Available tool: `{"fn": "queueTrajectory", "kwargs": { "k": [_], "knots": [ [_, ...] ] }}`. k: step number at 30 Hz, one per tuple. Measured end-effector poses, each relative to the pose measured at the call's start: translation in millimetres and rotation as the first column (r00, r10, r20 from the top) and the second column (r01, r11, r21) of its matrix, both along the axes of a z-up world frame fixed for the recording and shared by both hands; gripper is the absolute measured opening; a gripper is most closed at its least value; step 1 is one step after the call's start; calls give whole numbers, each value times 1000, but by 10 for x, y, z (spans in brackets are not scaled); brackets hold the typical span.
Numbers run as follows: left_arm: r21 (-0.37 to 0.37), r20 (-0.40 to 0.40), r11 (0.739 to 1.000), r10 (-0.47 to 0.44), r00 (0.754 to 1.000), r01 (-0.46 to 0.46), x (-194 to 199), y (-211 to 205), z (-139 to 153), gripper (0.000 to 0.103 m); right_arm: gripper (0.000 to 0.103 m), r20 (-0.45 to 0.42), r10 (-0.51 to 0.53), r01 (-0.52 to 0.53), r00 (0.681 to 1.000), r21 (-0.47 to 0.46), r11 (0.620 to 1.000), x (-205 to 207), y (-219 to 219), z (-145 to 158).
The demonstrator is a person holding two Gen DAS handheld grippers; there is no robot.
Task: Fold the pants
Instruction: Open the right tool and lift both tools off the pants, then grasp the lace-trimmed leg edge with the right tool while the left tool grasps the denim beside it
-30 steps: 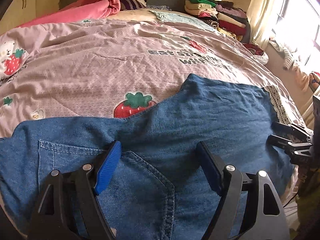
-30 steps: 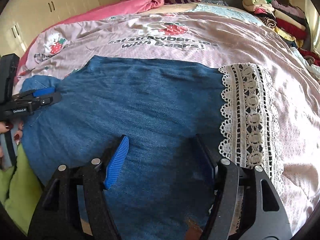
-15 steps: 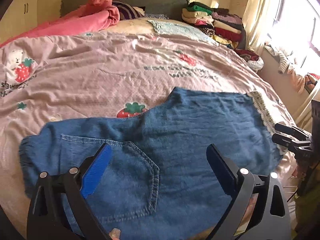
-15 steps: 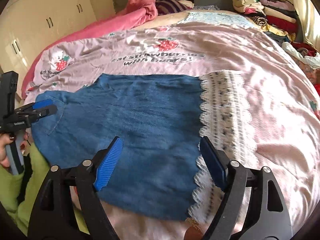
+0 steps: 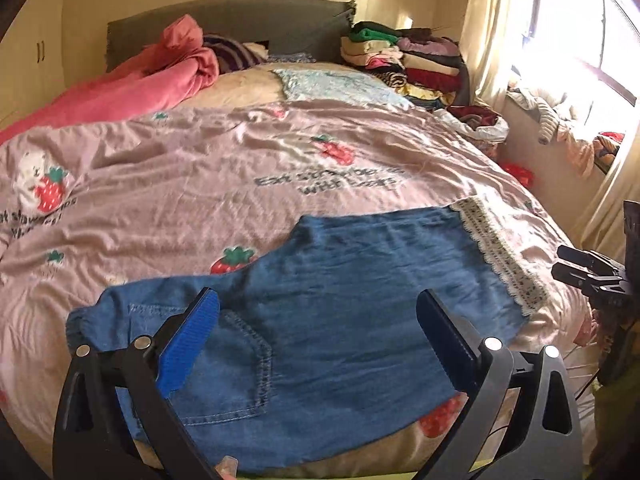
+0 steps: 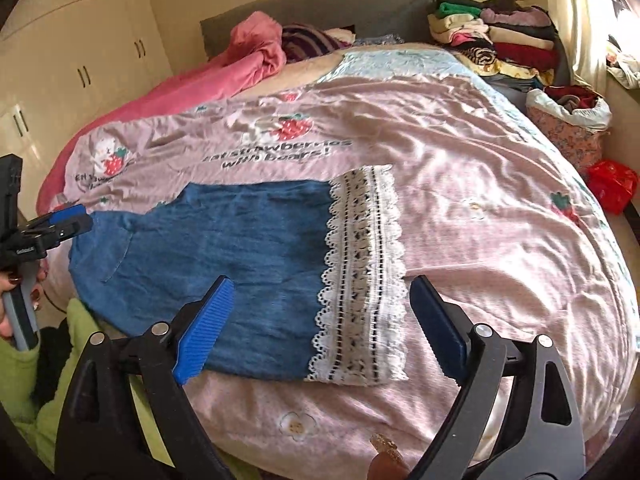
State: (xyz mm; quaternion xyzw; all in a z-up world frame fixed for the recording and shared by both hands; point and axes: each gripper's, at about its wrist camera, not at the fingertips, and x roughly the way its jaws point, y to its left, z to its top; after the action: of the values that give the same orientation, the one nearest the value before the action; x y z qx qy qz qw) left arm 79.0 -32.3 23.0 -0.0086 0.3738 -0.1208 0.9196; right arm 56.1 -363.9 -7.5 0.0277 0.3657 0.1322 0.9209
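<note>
Two tools hung spread and empty above the pants (image 6: 224, 264), the left tool (image 5: 316, 340) and right tool (image 6: 320, 320) having just widened. The pants lay flat on the bed (image 6: 480, 200), lace hem at 3 o'clock. One fold looked done; next, regrip an end and fold across.

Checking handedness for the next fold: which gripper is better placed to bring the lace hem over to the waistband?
Probably right. The right gripper hangs open over the lace hem of the denim pants; the left gripper faces the pocket end.
</note>
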Motion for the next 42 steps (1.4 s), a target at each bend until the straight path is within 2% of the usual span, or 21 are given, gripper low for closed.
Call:
{"fn": "queueTrajectory", "kwargs": {
  "k": [12, 20, 36, 42],
  "knots": [
    [64, -3, 994, -93, 996, 93, 250, -446, 64, 98, 86, 29, -41, 41, 999, 6, 999, -115, -216, 50],
    [113, -27, 981, -157, 987, 159, 542, -756, -6, 98, 86, -34, -41, 42, 999, 26, 999, -36, -233, -193],
    [104, -113, 942, -307, 945, 318, 1238, -1456, -364, 98, 86, -116, -25, 34, 993, 78, 996, 108, -156, -554],
    [131, -132, 913, -371, 919, 387, 1479, -1706, -489, 98, 86, -127, -30, 44, 991, 108, 993, 129, -163, -602]
  ]
}}
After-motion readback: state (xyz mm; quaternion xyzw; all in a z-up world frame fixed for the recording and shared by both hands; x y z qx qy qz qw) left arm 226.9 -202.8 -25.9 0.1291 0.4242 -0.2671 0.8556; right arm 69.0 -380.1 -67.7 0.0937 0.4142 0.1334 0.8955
